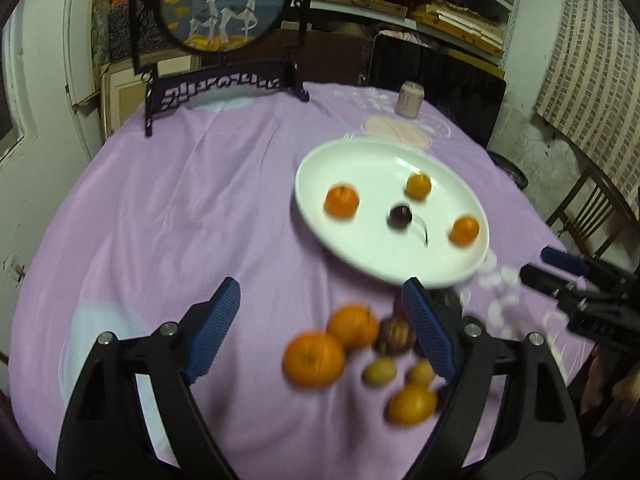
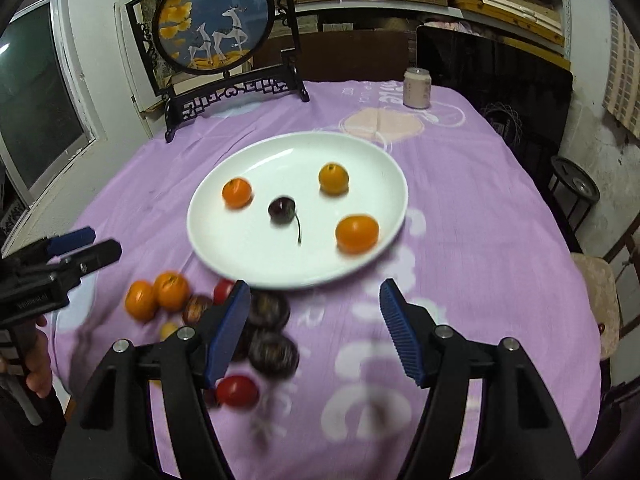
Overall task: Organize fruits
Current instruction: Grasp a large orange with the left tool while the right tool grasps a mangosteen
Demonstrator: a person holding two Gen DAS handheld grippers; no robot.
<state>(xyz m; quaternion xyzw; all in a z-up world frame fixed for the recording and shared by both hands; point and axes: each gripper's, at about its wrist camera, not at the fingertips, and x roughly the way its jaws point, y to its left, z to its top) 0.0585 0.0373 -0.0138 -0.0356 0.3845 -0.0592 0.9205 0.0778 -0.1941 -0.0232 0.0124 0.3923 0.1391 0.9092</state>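
Though white-lettered, an unreadable tablecloth (image 2: 480, 240)

On the purple tablecloth (image 2: 460, 200), open cloth stretches right of the white plate (image 2: 224, 248) and along the near edge — the widest bare stretch in view. The plate's middle is taken by a dark cherry (image 2: 281, 209) ringed by three orange fruits, with bare white gaps between them. Near the plate's front-left rim, a tight cluster of loose fruit (image 2: 224, 320) crowds the cloth — oranges, dark plums, red ones. At the back, a framed deer screen (image 2: 216, 20) and a small jar (image 2: 417, 88) stand well apart, bare cloth between them and the plate.
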